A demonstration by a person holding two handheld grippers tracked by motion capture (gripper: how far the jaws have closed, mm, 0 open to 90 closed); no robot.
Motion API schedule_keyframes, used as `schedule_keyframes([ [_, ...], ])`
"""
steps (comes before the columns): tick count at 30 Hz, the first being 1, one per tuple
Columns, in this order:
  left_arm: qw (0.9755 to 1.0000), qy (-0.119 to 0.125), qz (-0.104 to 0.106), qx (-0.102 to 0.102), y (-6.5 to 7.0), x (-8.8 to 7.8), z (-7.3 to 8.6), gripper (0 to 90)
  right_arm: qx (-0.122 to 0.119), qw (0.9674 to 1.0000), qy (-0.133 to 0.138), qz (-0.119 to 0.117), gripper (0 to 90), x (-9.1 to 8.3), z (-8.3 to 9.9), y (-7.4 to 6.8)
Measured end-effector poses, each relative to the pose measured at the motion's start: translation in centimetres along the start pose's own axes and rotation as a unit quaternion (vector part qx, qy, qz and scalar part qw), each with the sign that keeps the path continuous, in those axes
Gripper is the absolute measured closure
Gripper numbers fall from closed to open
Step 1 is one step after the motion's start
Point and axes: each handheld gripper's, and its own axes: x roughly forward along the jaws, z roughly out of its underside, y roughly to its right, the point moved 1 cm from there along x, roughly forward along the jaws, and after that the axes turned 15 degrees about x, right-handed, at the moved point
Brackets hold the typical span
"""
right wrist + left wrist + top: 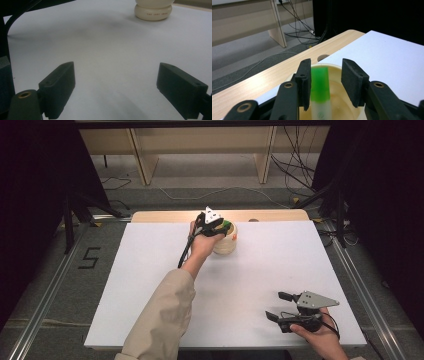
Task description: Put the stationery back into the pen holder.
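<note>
Your counter (150, 285) is a white sheet laid over a pale wooden top, and a strip of that wood shows along the far edge. Beyond it, grey floor runs to a light wooden bench with loose cables lying around its legs.

Your left arm, in a beige sleeve (160, 320), reaches forward to the far middle of the counter. There your left gripper (324, 82) hangs directly over a cream round container (226, 244), which stands on the white sheet just short of the wooden strip. In the left gripper view its fingers (354, 82) are partly open, and between them a green-capped bottle (320, 87) stands upright inside the container. The cap lies against, or just beside, the left-hand finger in that view, and there is a clear gap to the other finger. You cannot tell from these views whether that finger truly touches the cap, but the pair is not clamped on it.

Your right gripper (278, 306) is at the near right of the counter, held low in your right hand (320, 337), well apart from the container. Its fingers (57, 90) are spread wide with nothing between them, only bare white sheet beneath. The right gripper view looks across the counter at the base of the cream container (153, 11) far ahead, with small dark lettering around it that is too small to read.
</note>
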Motion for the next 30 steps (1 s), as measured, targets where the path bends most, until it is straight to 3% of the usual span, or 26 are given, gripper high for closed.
schedule_keyframes([
  [5, 1.0, 0.004, -0.002, 0.009, -0.1, -1.2, -0.9, 56.7, 0.001, 1.0, -0.001, 0.001, 16.2, 0.0, 0.0, 0.0],
  [11, 1.0, -0.004, 0.002, -0.001, -0.4, -3.4, -1.6, 46.4, -0.002, 1.0, 0.001, 0.0, 16.2, 0.1, 0.0, 0.0],
  [16, 0.9994, -0.031, 0.015, -0.008, -0.3, -5.8, -1.8, 33.7, 0.004, 1.0, 0.004, 0.003, 16.2, 0.1, 0.0, -0.1],
  [20, 0.9987, -0.044, 0.024, 0.004, 0.4, -8.3, -1.7, 28.8, 0.006, 1.0, 0.0, 0.006, 16.2, 0.1, 0.0, -0.1],
  [23, 0.9971, -0.06, 0.045, 0.012, 1.7, -10.9, -0.5, 23.4, 0.008, 0.9999, -0.001, 0.006, 16.3, 0.0, 0.0, -0.1],
  [26, 0.9941, -0.075, 0.074, 0.029, 3.1, -14.6, 1.8, 19.1, 0.002, 1.0, 0.0, 0.008, 16.3, -0.1, 0.0, 0.0],
  [30, 0.9934, -0.074, 0.086, 0.017, 4.8, -20.0, 5.7, 18.3, 0.002, 1.0, 0.001, 0.01, 16.2, -0.1, 0.1, 0.1],
])
